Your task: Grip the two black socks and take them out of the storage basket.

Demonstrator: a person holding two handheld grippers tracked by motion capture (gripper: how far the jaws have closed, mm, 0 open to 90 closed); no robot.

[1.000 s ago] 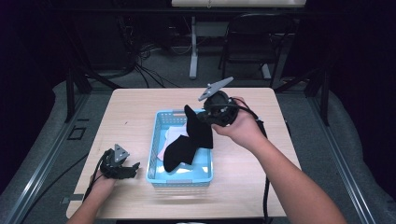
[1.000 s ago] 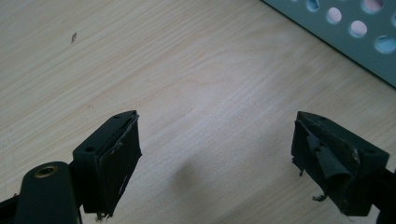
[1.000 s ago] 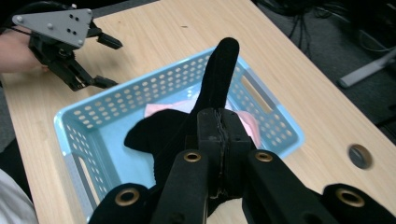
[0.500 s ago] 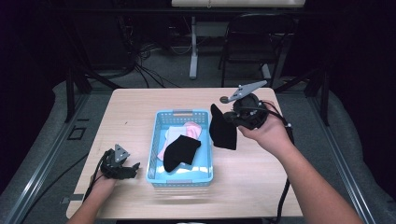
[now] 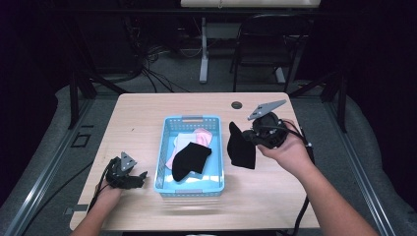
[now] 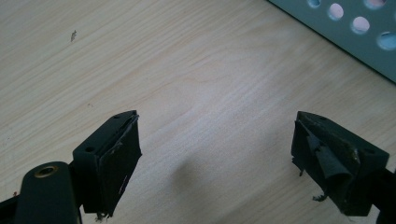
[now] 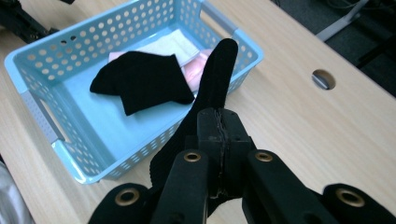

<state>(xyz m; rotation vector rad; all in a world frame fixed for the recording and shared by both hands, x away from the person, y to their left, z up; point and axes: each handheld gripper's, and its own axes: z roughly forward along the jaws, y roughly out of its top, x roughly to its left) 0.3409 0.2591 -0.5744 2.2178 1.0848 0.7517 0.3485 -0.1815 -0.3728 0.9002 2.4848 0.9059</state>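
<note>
High view showed the right gripper [image 5: 256, 133] lifted clear of the bench [image 5: 147, 113], its fingers pinching a black sock [image 5: 241, 146] that hung beyond their tips, just right of the blue basket [image 5: 191, 187]. Held up that way, the sock looked free to be carried off for laying out. Its long axis ran forward from the fingers, free end toward the basket's far corner. A second black sock [image 5: 189, 158] lay inside over pale cloth [image 5: 184, 140]. The left gripper [image 5: 132, 181] rested low, fingers spread, idle.

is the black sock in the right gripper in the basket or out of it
Out. The right gripper holds the black sock hanging over bare table, right of the blue basket.
</note>
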